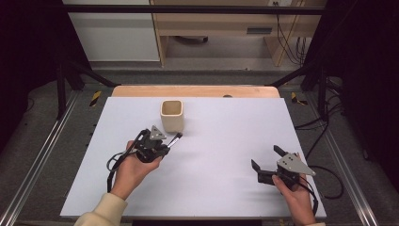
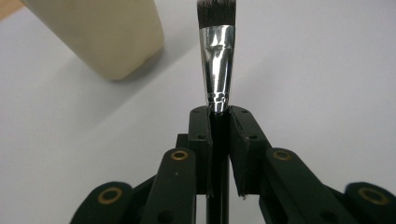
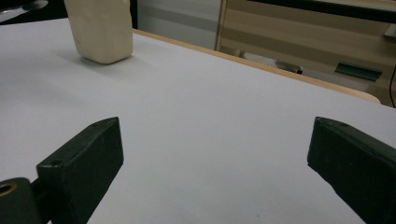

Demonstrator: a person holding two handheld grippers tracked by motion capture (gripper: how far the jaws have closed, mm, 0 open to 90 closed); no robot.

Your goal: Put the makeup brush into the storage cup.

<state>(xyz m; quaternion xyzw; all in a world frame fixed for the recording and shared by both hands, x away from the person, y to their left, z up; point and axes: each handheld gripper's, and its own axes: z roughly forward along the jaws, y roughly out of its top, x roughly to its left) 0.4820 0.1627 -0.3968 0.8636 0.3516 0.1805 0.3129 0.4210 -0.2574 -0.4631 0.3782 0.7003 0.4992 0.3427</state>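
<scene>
The brush (image 1: 175, 139) lies just before the cup (image 1: 171, 116), on the table (image 1: 226, 141)

Black tongs (image 2: 219, 116) clamp the dark handle of a paintbrush (image 2: 217, 65), their jaws pressed against it on both sides. The shiny metal collar of the brush rises straight up from the grip, ending in dark bristles cut off by the top edge. A cream cup (image 2: 107, 32), seemingly tilted, stands upper left on the white tabletop (image 2: 317, 84).

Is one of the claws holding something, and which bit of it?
The left claw holds a paintbrush by its black handle, just below the silver collar. The right claw is open and holds nothing.
</scene>
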